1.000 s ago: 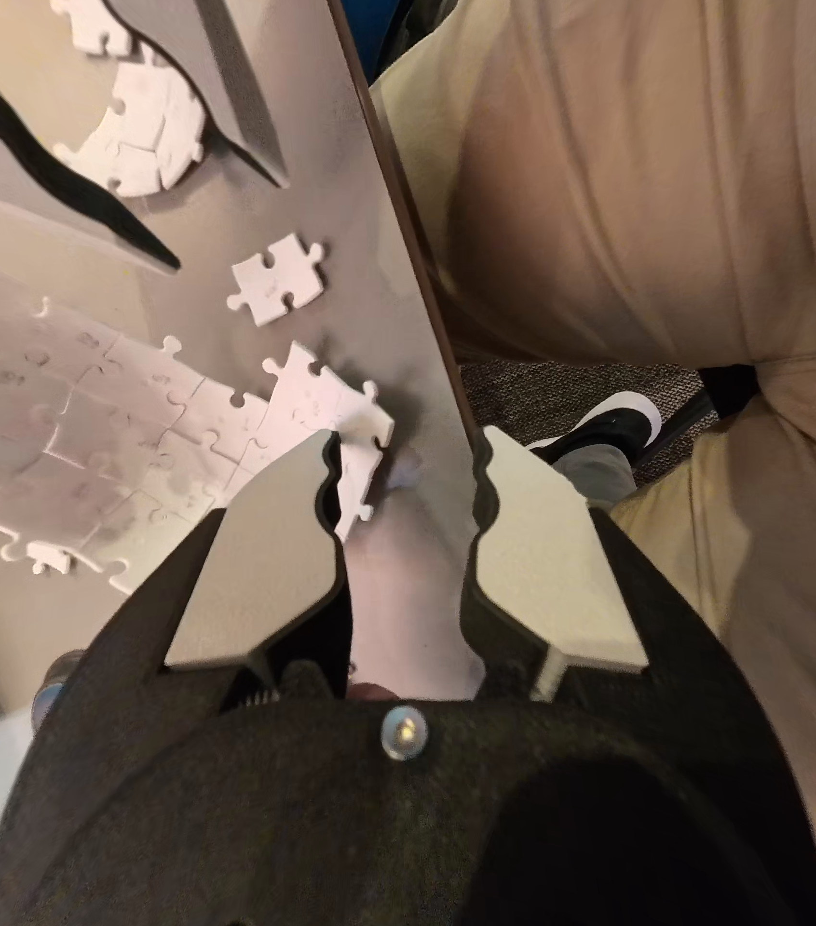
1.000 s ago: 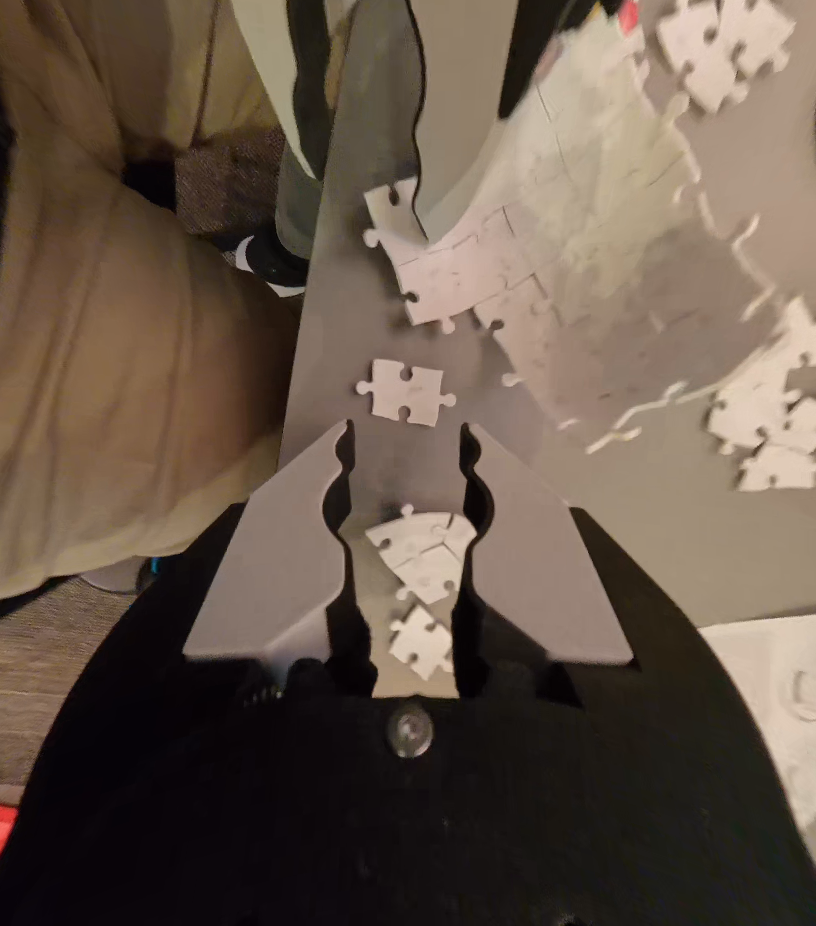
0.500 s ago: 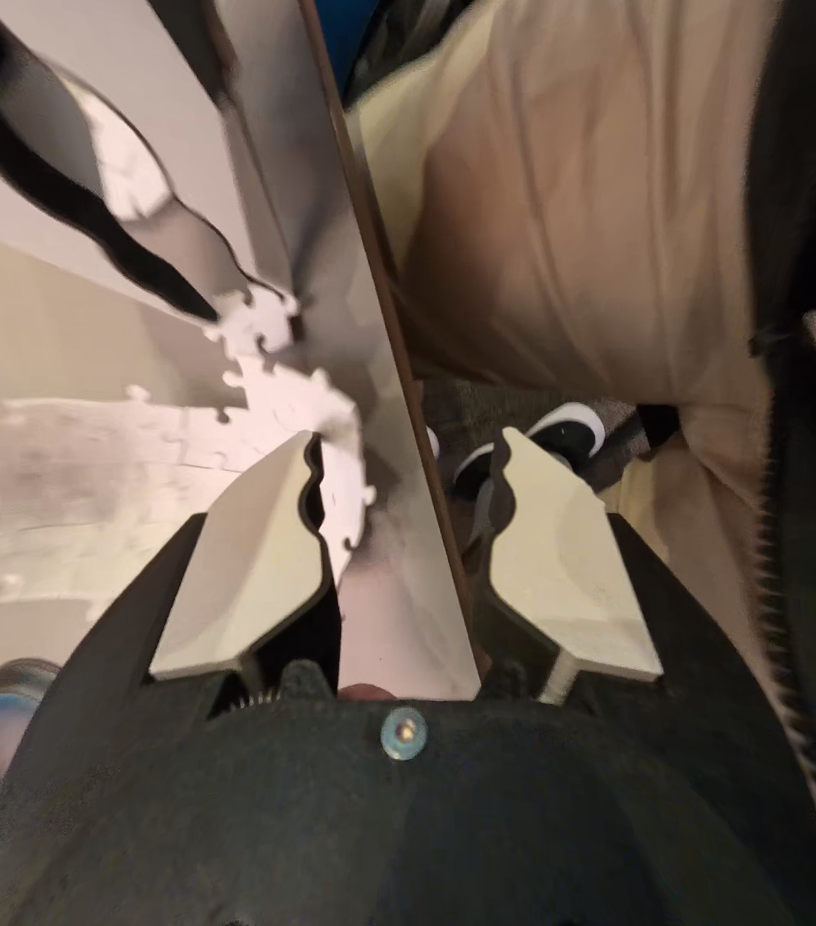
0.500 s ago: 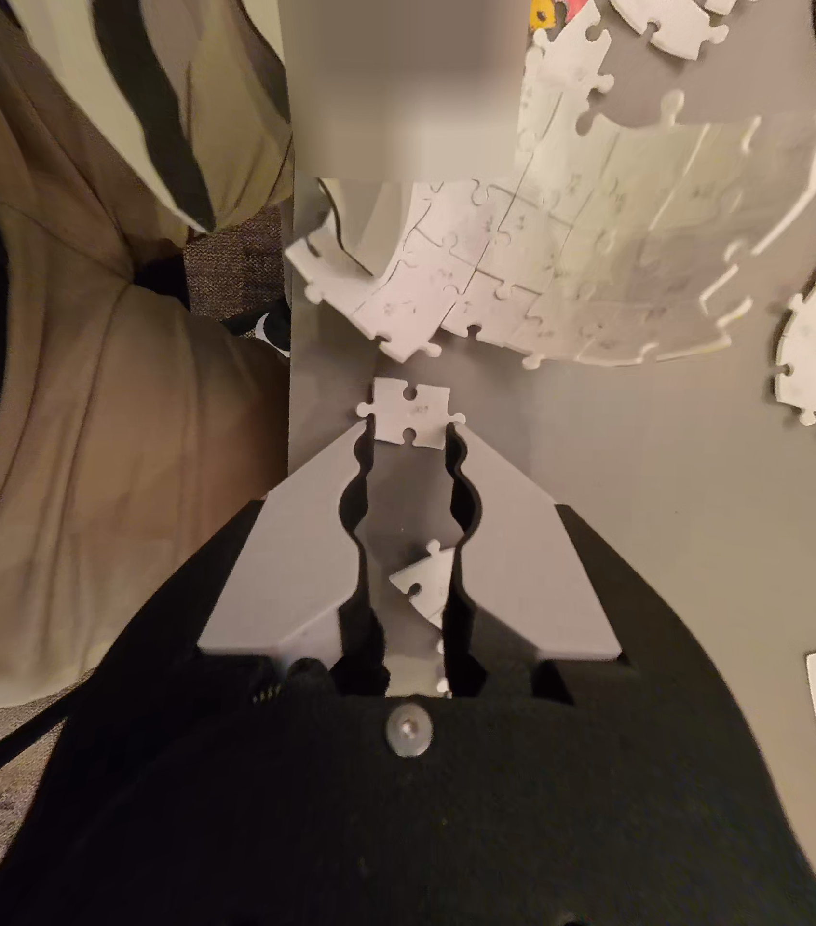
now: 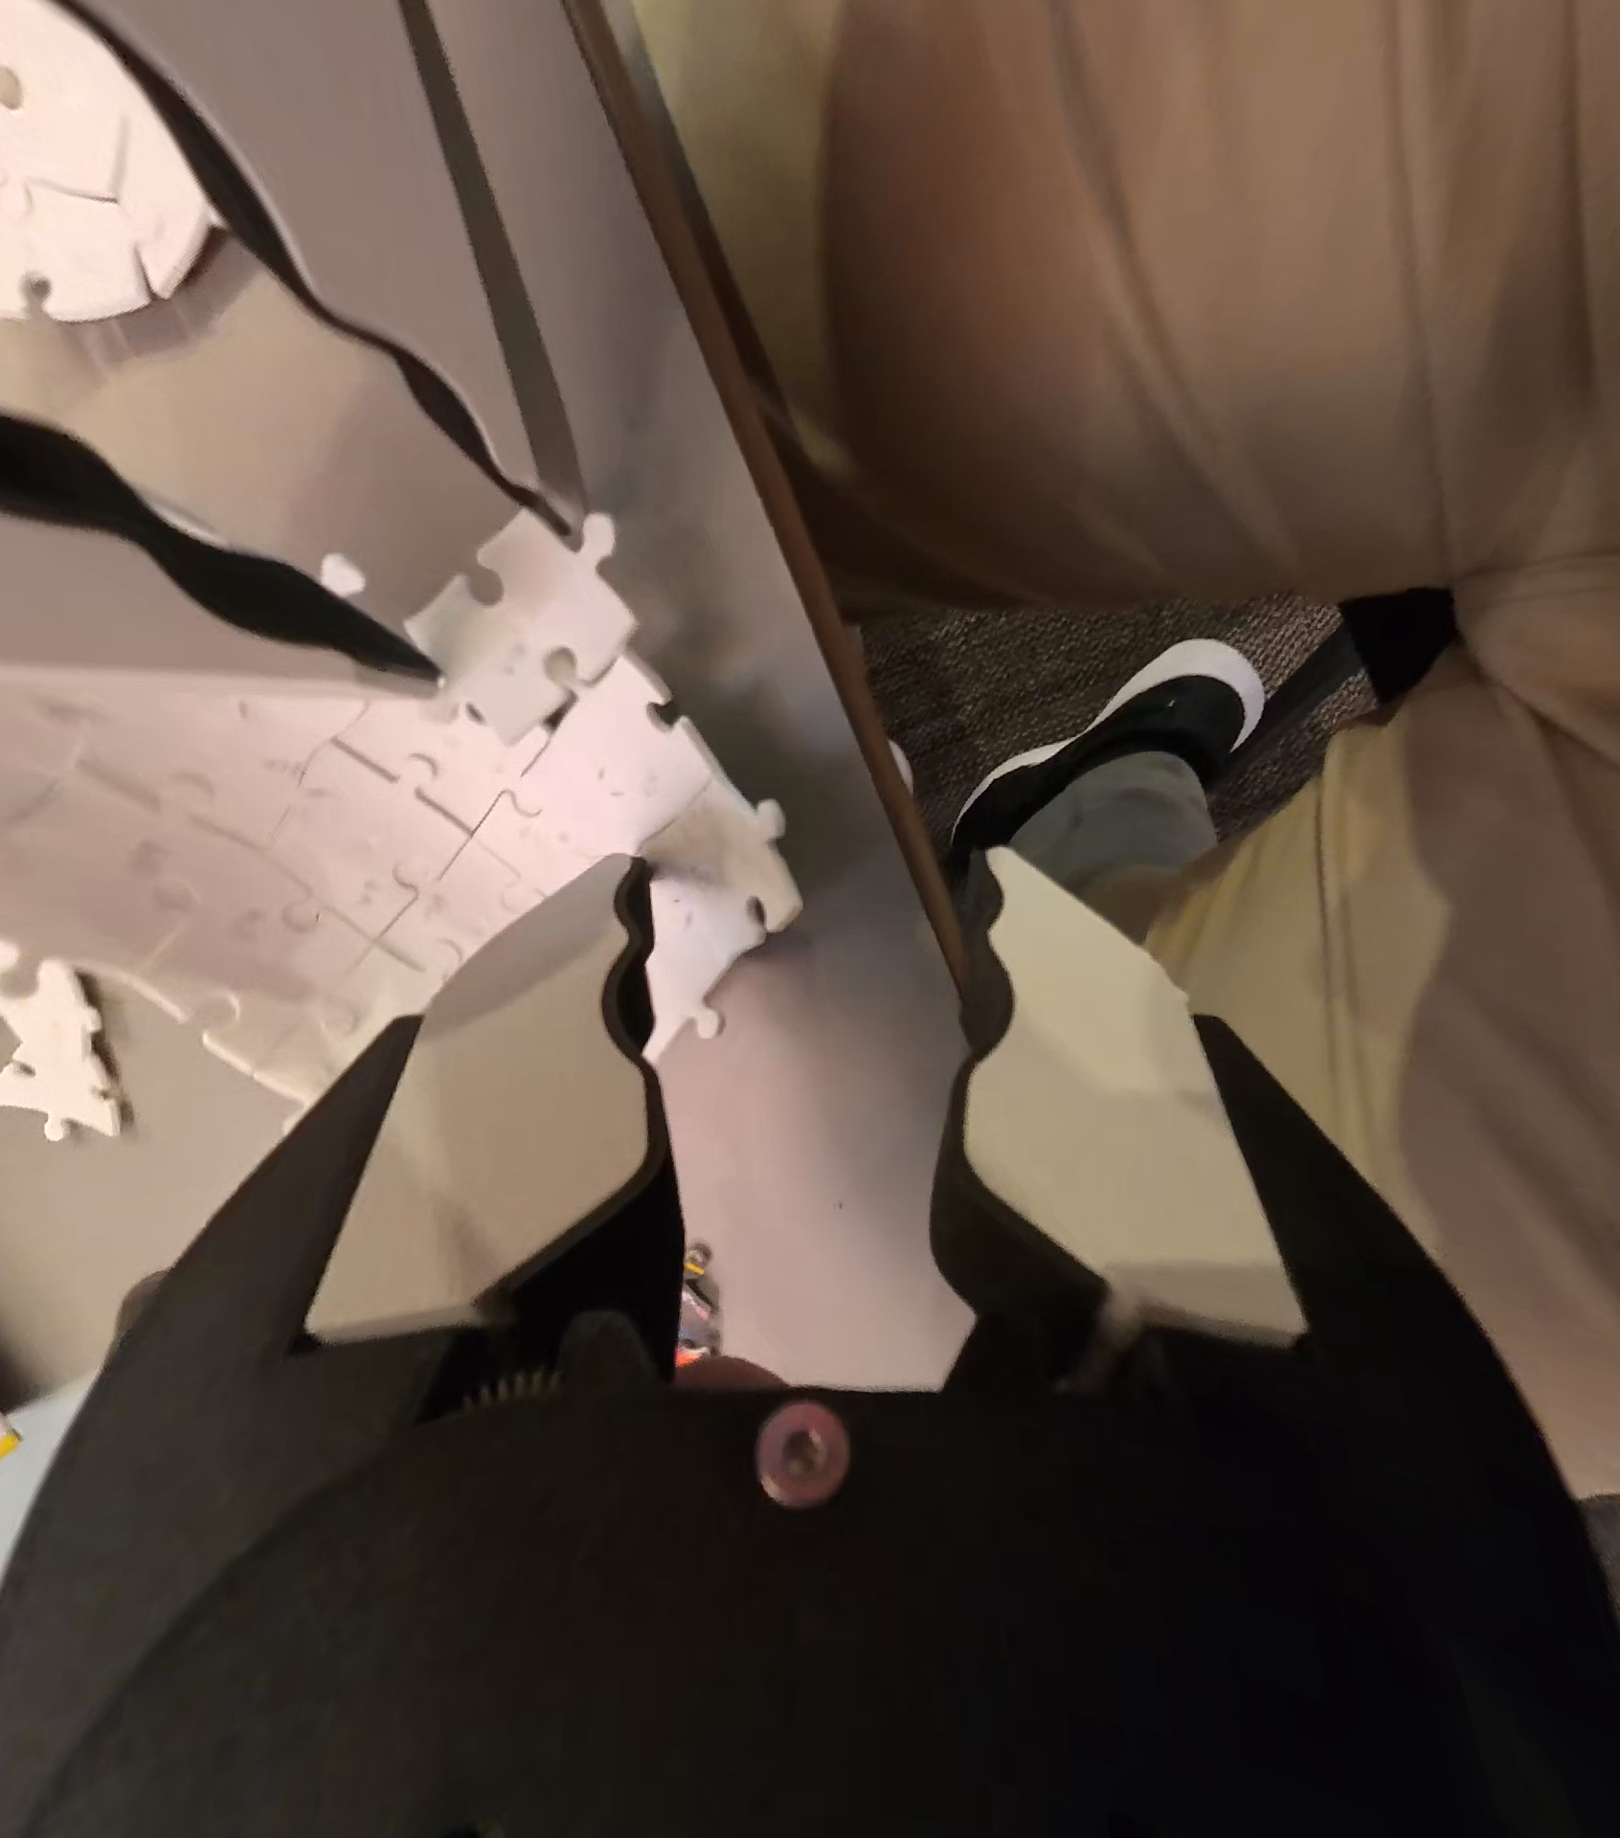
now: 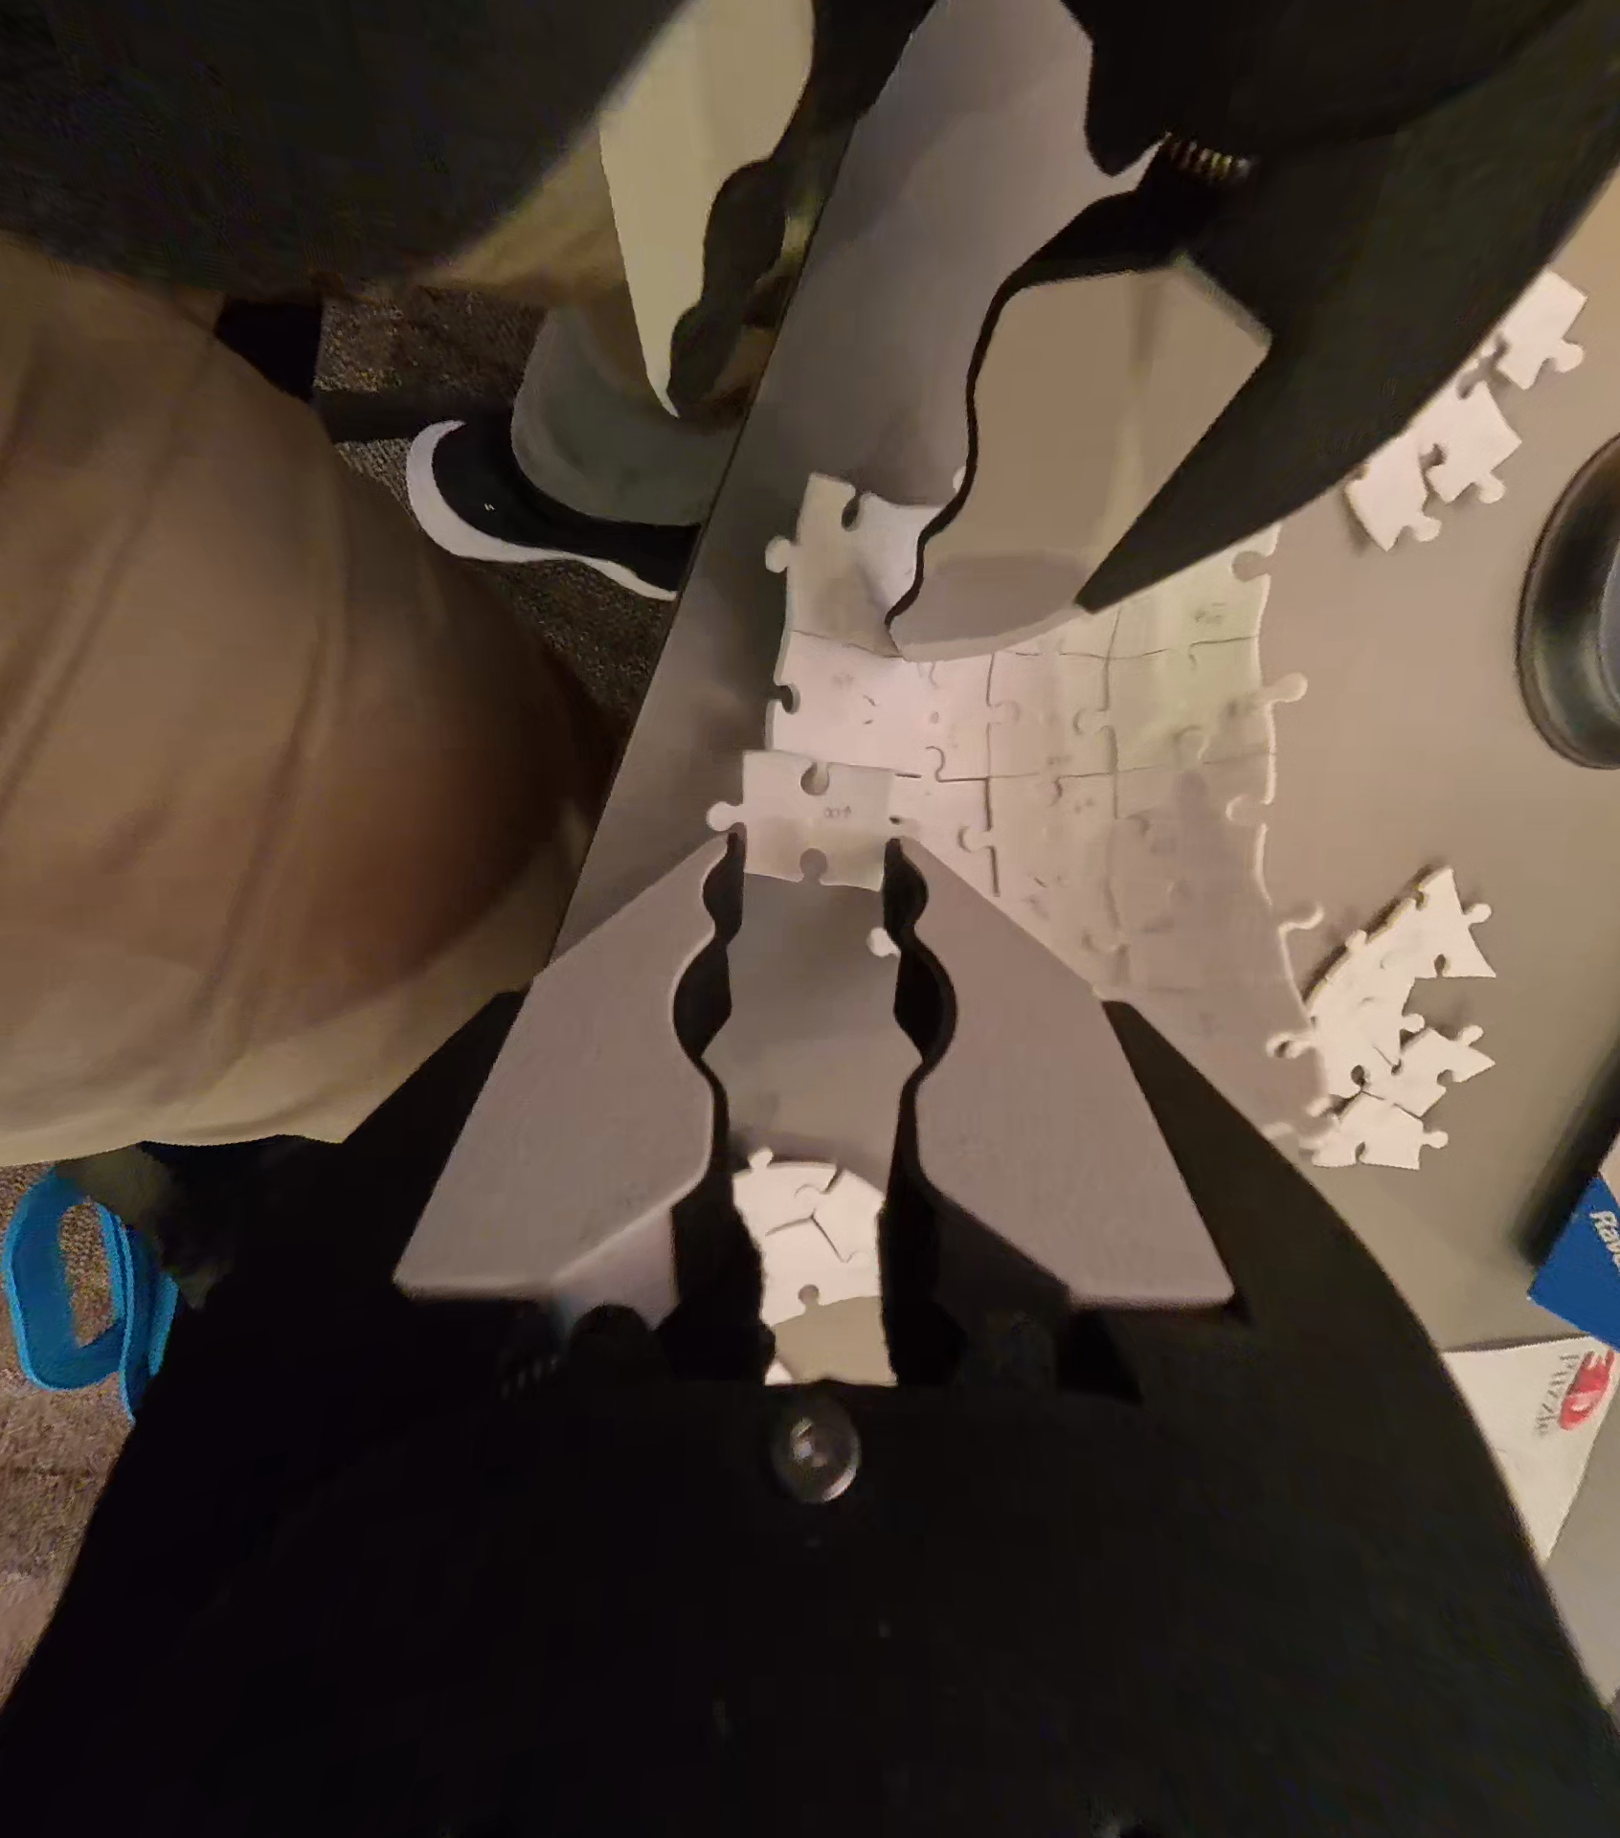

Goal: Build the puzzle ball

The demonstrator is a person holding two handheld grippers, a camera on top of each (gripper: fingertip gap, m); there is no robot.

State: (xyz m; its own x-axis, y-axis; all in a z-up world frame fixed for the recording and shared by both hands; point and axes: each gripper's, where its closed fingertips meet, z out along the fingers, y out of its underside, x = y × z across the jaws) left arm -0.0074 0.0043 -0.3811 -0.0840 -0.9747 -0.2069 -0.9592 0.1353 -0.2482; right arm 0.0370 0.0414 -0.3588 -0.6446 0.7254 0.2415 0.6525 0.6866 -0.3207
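Now R gripper (image 6: 811,845) pinches 1 loose piece (image 6: 816,818); L gripper (image 5: 811,895) jaws apart, empty.

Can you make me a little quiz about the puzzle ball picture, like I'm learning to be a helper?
1. True or false: the left gripper is open.
2. What is the right gripper pinching between its tips?
A. a spoon
B. a single white puzzle piece
C. a cup
3. Fill the gap: the big curved section of joined puzzle pieces lies on the grey ____.

Key
1. True: its fingers stand wide apart and nothing is gripped between them.
2. B
3. table
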